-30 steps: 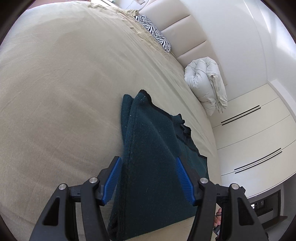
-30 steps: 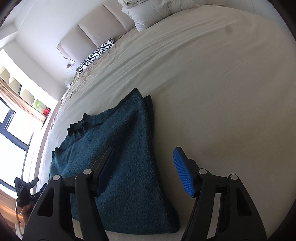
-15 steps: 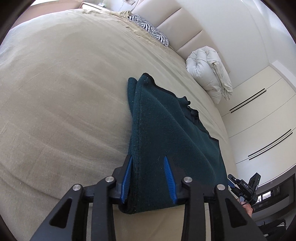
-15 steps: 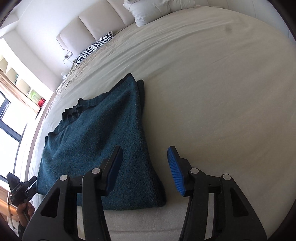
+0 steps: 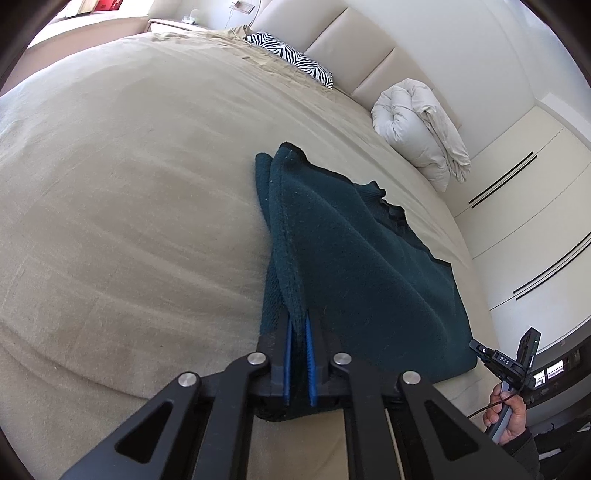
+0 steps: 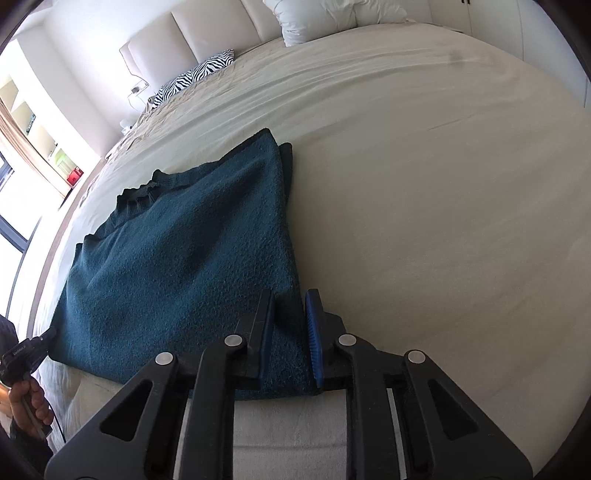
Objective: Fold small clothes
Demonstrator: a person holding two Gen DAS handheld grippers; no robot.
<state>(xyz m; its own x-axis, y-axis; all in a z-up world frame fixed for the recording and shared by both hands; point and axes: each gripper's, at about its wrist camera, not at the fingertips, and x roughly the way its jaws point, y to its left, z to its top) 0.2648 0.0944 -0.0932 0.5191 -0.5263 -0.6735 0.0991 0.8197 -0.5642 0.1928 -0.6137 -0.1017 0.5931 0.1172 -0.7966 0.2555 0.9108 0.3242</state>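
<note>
A dark teal knitted sweater [image 5: 351, 258] [image 6: 184, 258] lies flat on the beige bed sheet [image 5: 110, 184] [image 6: 443, 184], its collar at the far side. My left gripper [image 5: 298, 319] sits at the sweater's near left corner, jaws closing hard, blue pads pinching the raised side edge. My right gripper [image 6: 290, 299] is at the near right corner, jaws closing, with the cloth pressed between its pads. Each gripper also shows small at the edge of the other view, held in a hand [image 5: 506, 417] [image 6: 29, 402].
A zebra-print pillow [image 5: 291, 59] [image 6: 195, 75] and a rolled white duvet [image 5: 421, 125] [image 6: 332, 14] lie by the padded headboard. White wardrobe doors [image 5: 535, 221] stand beyond the bed's right side. Shelves and a window [image 6: 22, 155] are on the left.
Both grippers went from wide apart to pinched onto the sweater's near corners. Each slid a little forward over the near hem, and the left edge now stands up in a ridge.
</note>
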